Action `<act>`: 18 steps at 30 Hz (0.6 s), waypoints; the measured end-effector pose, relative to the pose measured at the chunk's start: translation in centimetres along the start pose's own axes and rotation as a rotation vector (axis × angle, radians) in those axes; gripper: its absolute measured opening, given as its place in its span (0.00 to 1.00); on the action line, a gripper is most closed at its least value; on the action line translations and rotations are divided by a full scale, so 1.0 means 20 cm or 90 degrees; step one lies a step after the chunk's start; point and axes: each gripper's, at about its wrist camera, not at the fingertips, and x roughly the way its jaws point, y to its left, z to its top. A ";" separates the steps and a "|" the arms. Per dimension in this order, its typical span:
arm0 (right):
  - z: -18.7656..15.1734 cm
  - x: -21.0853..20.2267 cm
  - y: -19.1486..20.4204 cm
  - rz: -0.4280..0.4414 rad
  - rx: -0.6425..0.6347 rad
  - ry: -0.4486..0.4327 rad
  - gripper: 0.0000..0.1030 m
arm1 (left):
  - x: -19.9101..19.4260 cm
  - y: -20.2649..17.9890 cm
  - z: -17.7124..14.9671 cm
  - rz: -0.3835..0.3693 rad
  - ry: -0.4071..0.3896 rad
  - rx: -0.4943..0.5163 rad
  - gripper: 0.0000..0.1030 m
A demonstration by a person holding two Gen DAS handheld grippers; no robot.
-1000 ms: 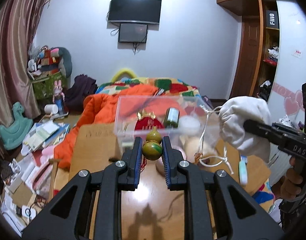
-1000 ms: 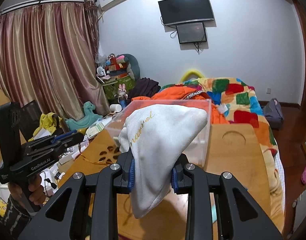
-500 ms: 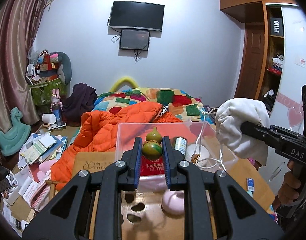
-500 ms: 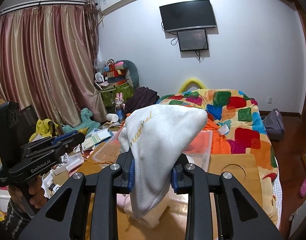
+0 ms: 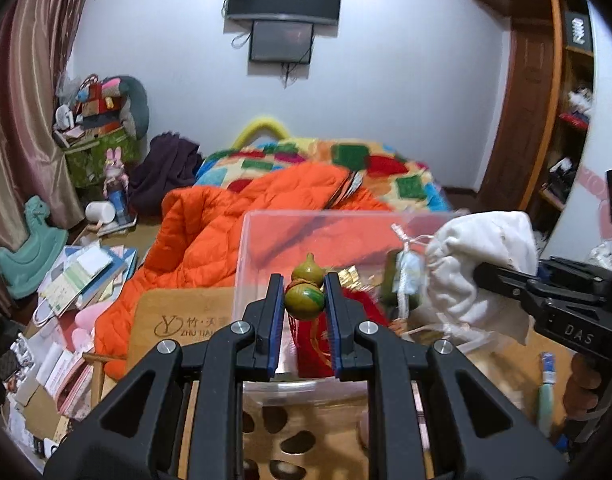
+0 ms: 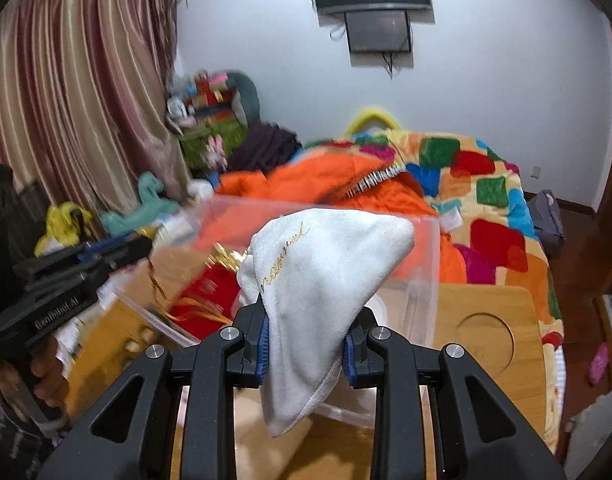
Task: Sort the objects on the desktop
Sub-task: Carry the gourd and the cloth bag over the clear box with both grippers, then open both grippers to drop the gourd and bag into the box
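Tilting downward, left gripper (image 5: 304, 309) clamps green gourd (image 5: 304, 295); right gripper (image 6: 304, 351) clamps white cloth (image 6: 322, 280).

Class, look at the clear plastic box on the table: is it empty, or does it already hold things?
Not empty. Through the clear plastic box walls a red ornament with gold trim and a dark green container show inside.

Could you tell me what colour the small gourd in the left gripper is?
Olive green with reddish streaks, on the small gourd-shaped ornament; clearest in the left wrist view.
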 end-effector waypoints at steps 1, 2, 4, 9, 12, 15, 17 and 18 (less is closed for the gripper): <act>-0.01 0.02 -0.01 -0.007 -0.001 0.009 0.24 | 0.04 0.01 -0.01 0.002 0.014 -0.002 0.18; -0.01 0.04 -0.02 -0.007 0.000 0.016 0.24 | 0.07 0.01 -0.01 0.006 0.026 -0.004 0.18; -0.02 0.07 -0.04 0.000 0.003 0.029 0.24 | 0.09 0.01 -0.03 0.014 0.035 -0.001 0.18; -0.04 0.07 0.01 -0.035 -0.030 0.028 0.28 | 0.12 0.00 -0.04 0.018 0.051 0.006 0.18; -0.05 0.06 0.04 -0.061 -0.058 0.023 0.31 | 0.13 -0.01 -0.06 0.009 0.060 0.012 0.18; -0.05 0.05 0.06 -0.088 -0.068 0.024 0.44 | 0.09 -0.03 -0.05 0.009 0.056 0.015 0.22; -0.05 0.03 0.06 -0.096 -0.066 0.020 0.53 | 0.06 -0.04 -0.05 0.011 0.046 0.017 0.34; -0.05 0.01 0.06 -0.099 -0.062 0.016 0.57 | 0.04 -0.04 -0.04 0.009 0.043 0.017 0.38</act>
